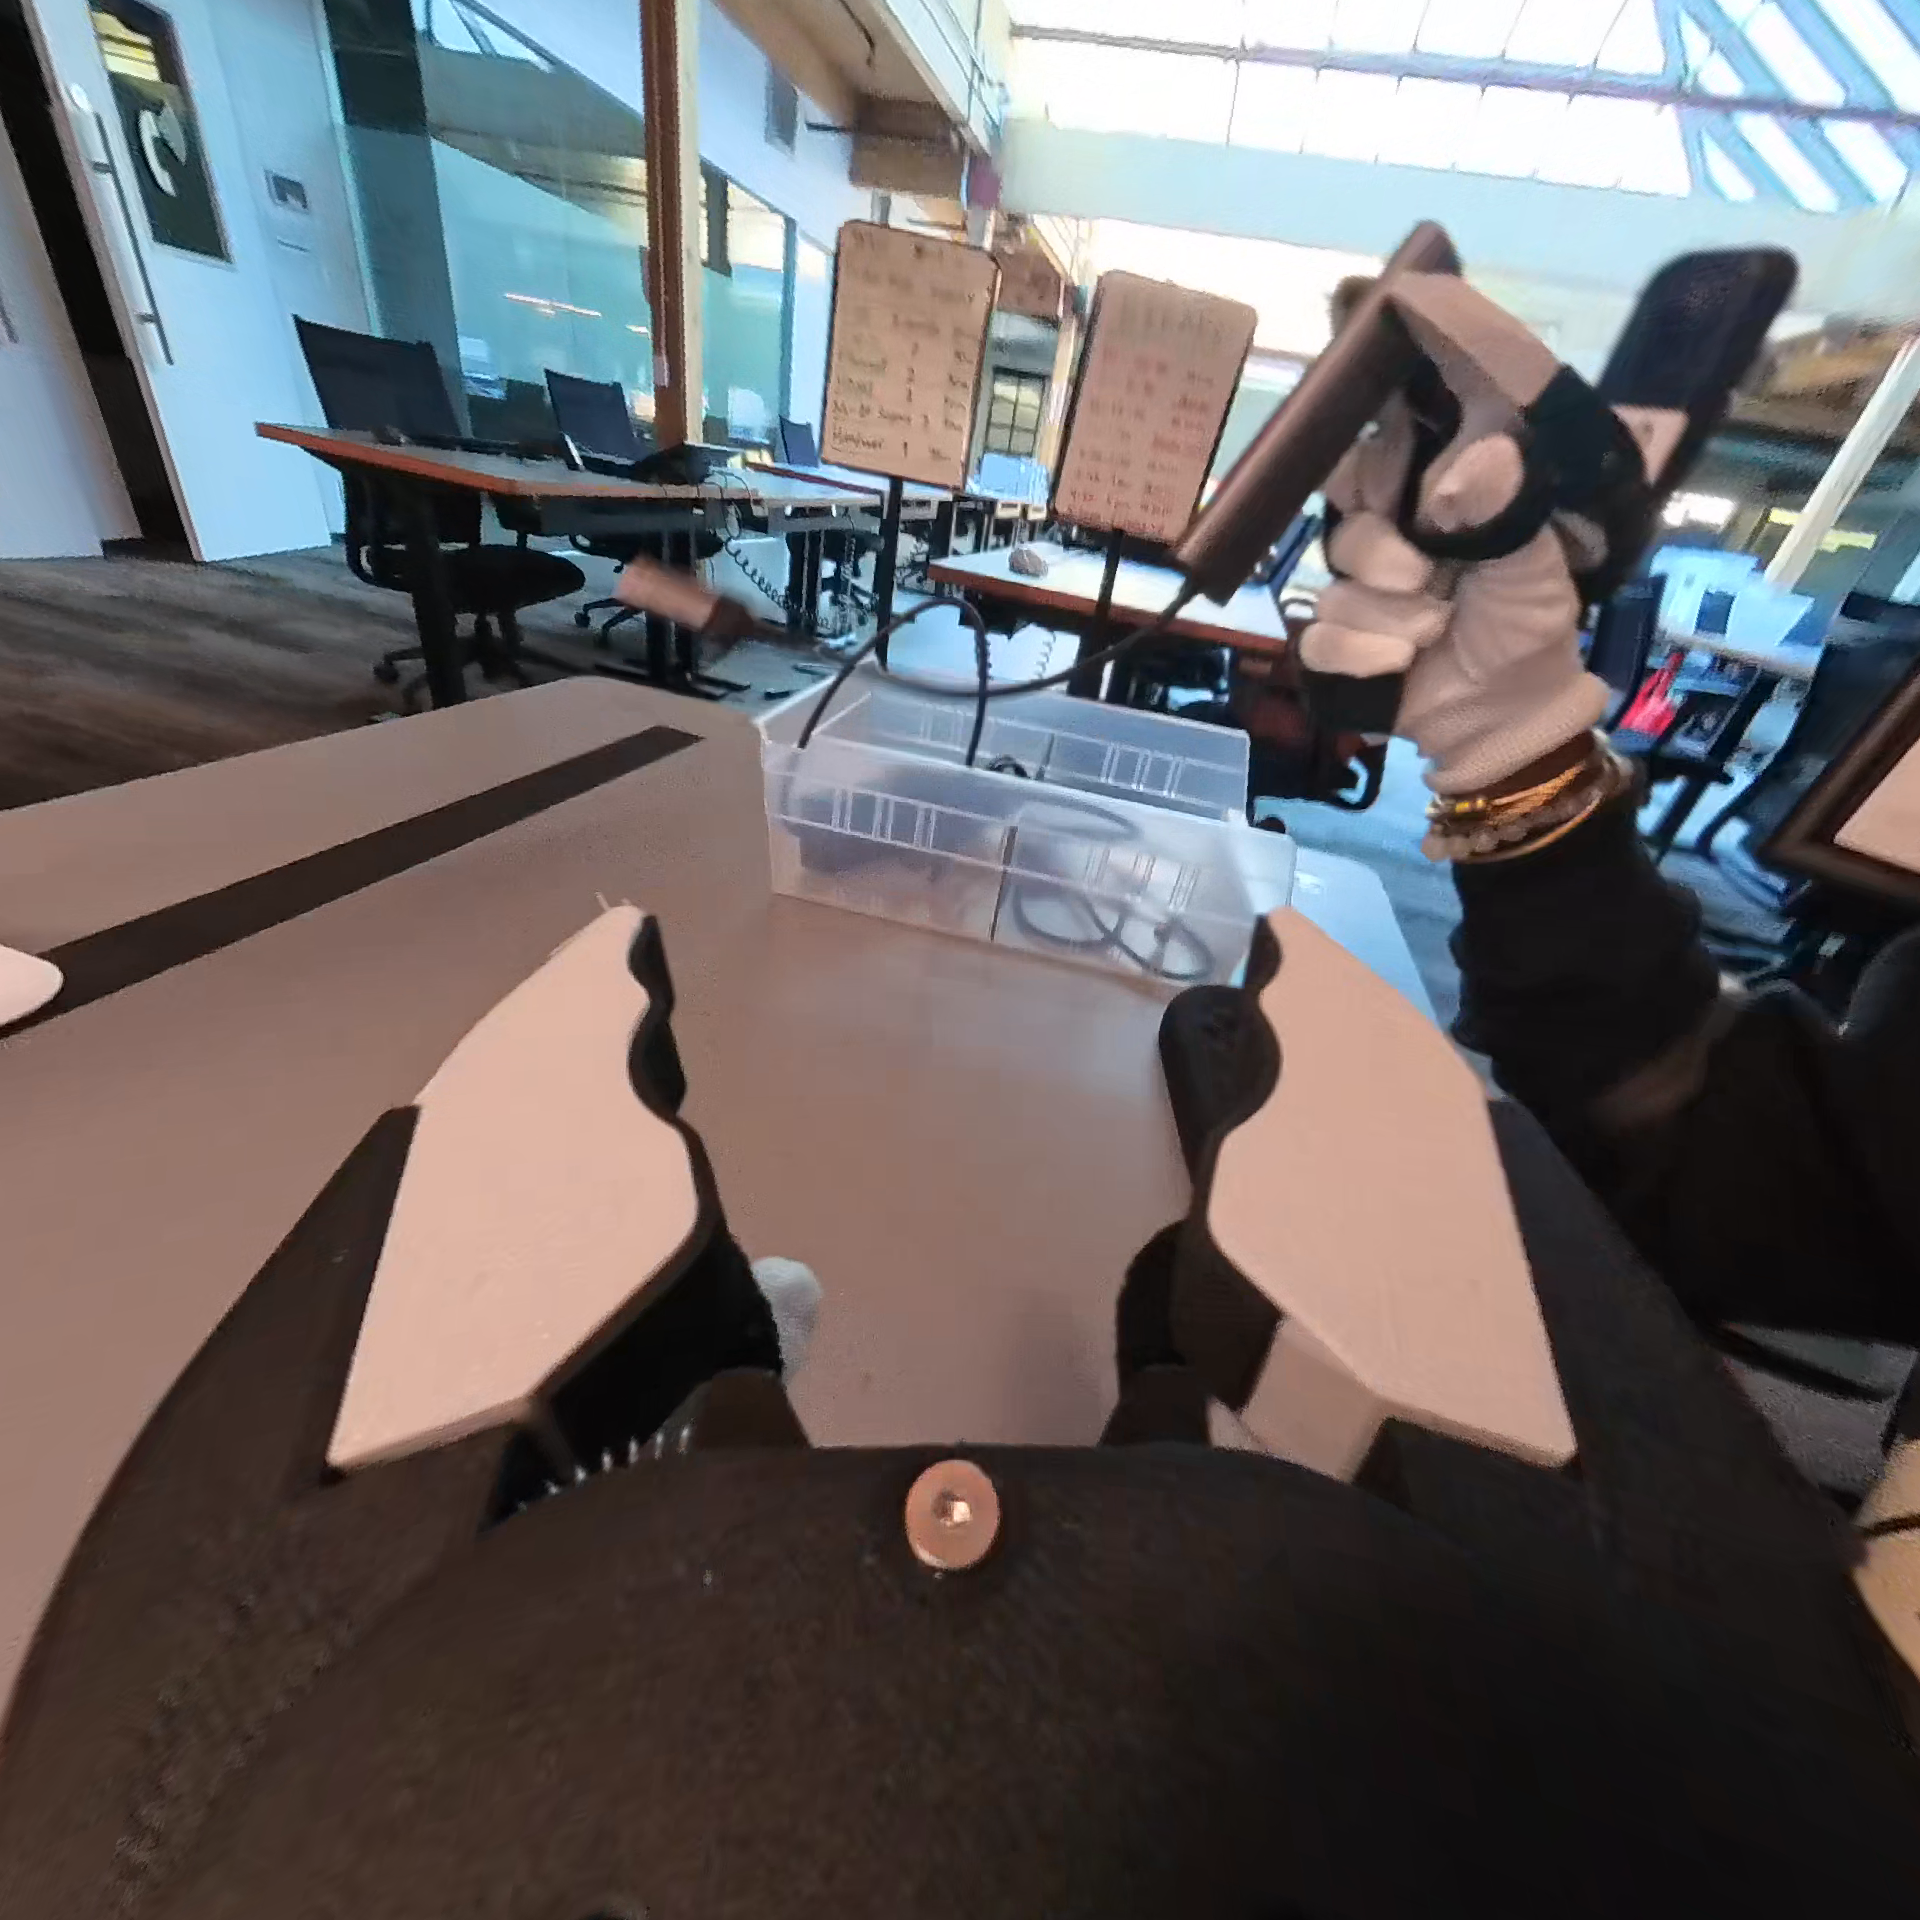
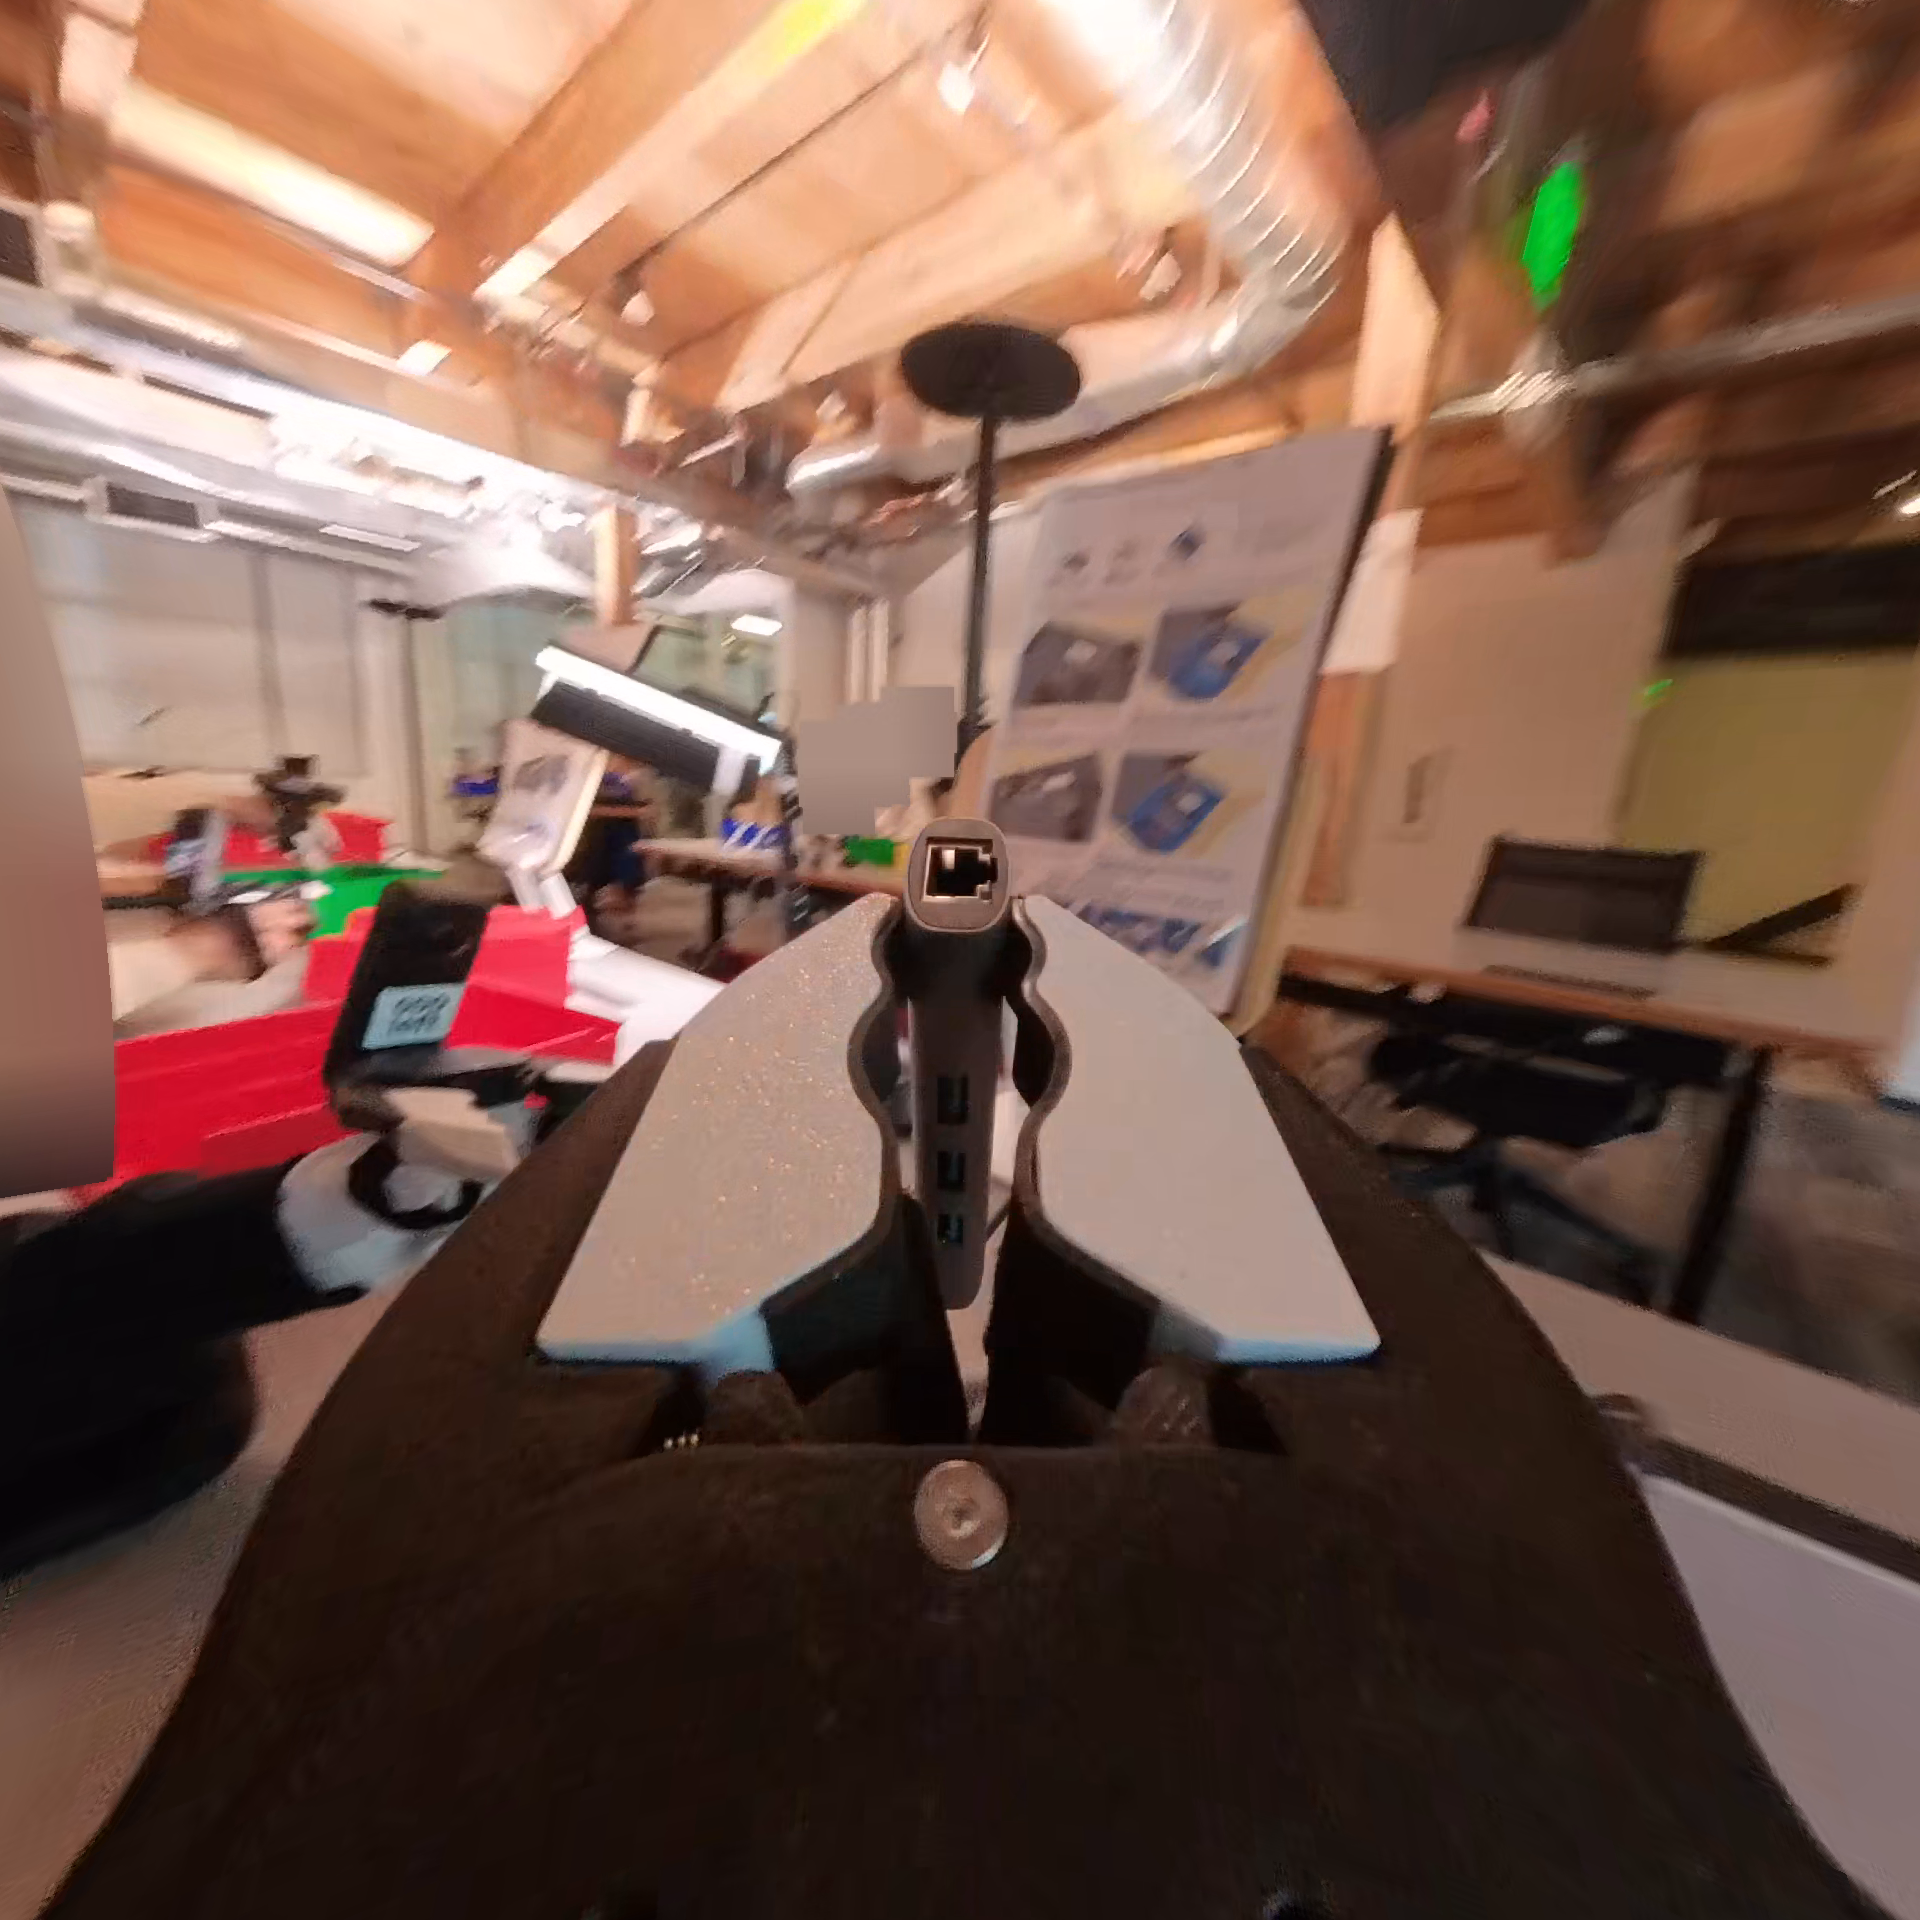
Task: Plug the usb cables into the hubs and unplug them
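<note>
Right gripper (image 2: 961, 925) clamped on grey USB hub (image 2: 954, 1049), raised clear at right, ports exposed, presumably for plugging. Left gripper (image 1: 956, 977) spread wide, empty, low over table (image 1: 312, 935). Black cables (image 1: 1101, 920) coiled in clear plastic bin (image 1: 1143, 790), far side.

Left wrist view: bright daylight from skylights (image 1: 1455, 94) top right, blown out w/ glare; desk (image 1: 312, 987) evenly lit, soft shadows. Fisheye bend at edges. Slight blur on far objs. Right wrist view: warm ceiling light, heavy motion blur on bkgd; fingers (image 2: 758, 1122) stay sharp.
</note>
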A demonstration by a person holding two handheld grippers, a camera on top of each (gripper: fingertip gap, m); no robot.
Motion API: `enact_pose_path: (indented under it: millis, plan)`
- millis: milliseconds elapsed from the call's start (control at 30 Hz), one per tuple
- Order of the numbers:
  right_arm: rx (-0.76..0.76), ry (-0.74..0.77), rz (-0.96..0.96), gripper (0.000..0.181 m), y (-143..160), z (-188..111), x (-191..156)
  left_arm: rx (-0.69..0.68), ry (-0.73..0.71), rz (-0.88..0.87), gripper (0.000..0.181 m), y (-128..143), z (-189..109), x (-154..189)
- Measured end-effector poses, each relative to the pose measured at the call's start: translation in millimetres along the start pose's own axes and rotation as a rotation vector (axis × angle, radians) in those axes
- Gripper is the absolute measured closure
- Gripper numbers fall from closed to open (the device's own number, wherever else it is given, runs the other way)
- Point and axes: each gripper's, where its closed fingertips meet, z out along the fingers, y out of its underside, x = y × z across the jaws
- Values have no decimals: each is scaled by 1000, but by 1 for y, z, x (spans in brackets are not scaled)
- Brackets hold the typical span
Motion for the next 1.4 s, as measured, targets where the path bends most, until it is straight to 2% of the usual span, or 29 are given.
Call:
enact_pose_path:
  millis: [67,133,167,267,333,400,533,633,733,867,900,967,1067,1100,1133,1167,1200,1300,1400]
  plan:
    - [64,78,-56,163,-25,-20,12,10,-5,-40,71,0,1,-3]
    - [109,156,-122,164,-45,-37,21,-42,-52,-68,68,10,3,-12]
    - [125,199,-167,164,-53,-45,25,-93,-64,-66,61,19,4,-15]
    - [109,346,-304,164,-64,-64,42,-322,-116,-19,56,59,3,-28]
    - [75,435,-380,164,-63,-70,59,-493,-125,10,56,90,-3,-35]
    - [20,497,-428,164,-56,-70,78,-572,-70,36,56,110,-5,-33]
    - [-171,498,-444,164,-19,-47,121,-611,-35,25,67,122,-5,-30]
    - [-294,398,-487,164,14,-21,141,-577,9,62,77,117,4,-18]
    - [-380,309,-499,164,50,-1,158,-574,31,133,76,119,15,-10]
    - [-734,334,-267,162,136,-14,191,-622,82,159,81,133,19,-4]
    - [-754,345,-224,156,143,-17,191,-627,81,169,83,135,18,-5]
    - [-663,345,-178,135,132,-13,185,-619,86,186,88,136,15,-7]
    - [-545,361,-181,127,102,-8,170,-587,84,162,93,132,15,-10]
    - [-555,376,-194,106,97,-7,166,-582,87,154,94,131,15,-10]
    - [-597,390,-216,74,98,-7,163,-581,91,150,96,131,14,-10]
    - [-672,361,-245,70,104,-7,153,-584,93,150,96,132,14,-10]
    - [-704,310,-267,72,107,-3,136,-591,99,150,96,133,14,-10]
    - [-666,-24,-225,106,123,27,40,-611,128,162,94,137,14,-5]
    - [-754,-322,-166,128,175,42,-51,-618,184,146,98,138,13,4]
